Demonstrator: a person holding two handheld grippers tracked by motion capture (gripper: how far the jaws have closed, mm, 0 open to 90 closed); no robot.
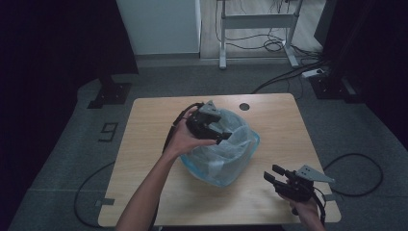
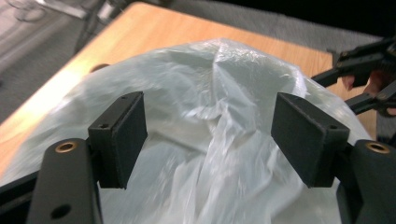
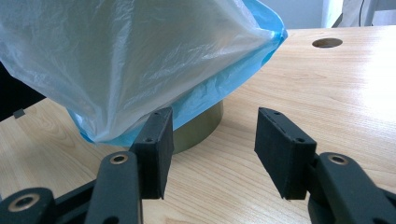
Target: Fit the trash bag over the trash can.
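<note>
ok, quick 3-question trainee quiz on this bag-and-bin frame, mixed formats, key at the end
1. True or false: the left gripper has its fingers pressed shut on the plastic bag.
2. Multiple choice: the right gripper is A) inside the bag, B) low over the table, apart from the bag, C) on the floor.
3. Short answer: in the right gripper view, what shows under the bag's blue edge?

Key:
1. False: the fingers stand apart, with the bag beyond them.
2. B.
3. The base of a round olive-coloured container standing on the table.
</note>
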